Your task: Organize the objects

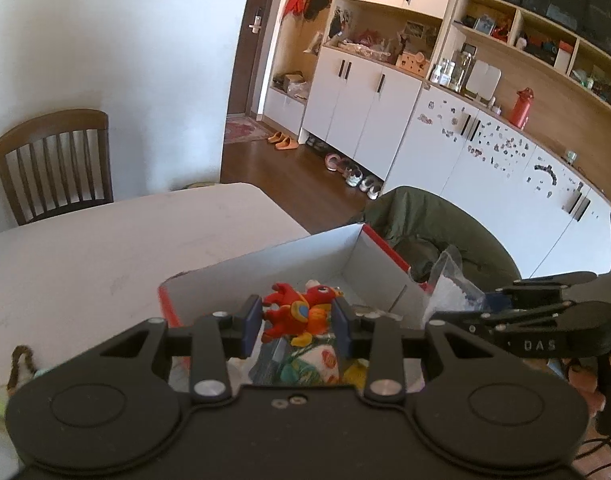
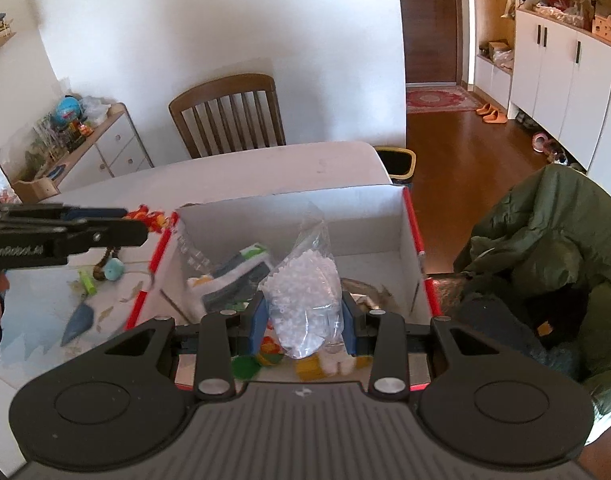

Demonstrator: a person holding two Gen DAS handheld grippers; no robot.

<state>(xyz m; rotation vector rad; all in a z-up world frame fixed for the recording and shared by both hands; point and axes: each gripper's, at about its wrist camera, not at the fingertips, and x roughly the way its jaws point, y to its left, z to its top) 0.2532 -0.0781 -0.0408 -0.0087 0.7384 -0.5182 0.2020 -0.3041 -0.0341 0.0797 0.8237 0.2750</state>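
A white cardboard box (image 1: 265, 276) (image 2: 289, 216) with red edges stands on the white table. My left gripper (image 1: 298, 318) is shut on a red and orange toy figure (image 1: 295, 312), held over the box's near left part. My right gripper (image 2: 305, 318) is shut on a clear plastic bag of white beads (image 2: 305, 300), held over the box. The left gripper with the red toy (image 2: 149, 218) also shows at the left of the right wrist view. Inside the box lie a white and green packet (image 2: 237, 276), a round colourful toy (image 1: 325, 362) and small yellow pieces (image 2: 309, 366).
Left of the box on the table lie a light blue plush item (image 2: 114, 268), a green stick (image 2: 87, 282) and a blue cone (image 2: 79, 320). A wooden chair (image 2: 229, 116) stands at the far side. An olive green jacket (image 2: 545, 248) hangs on the right.
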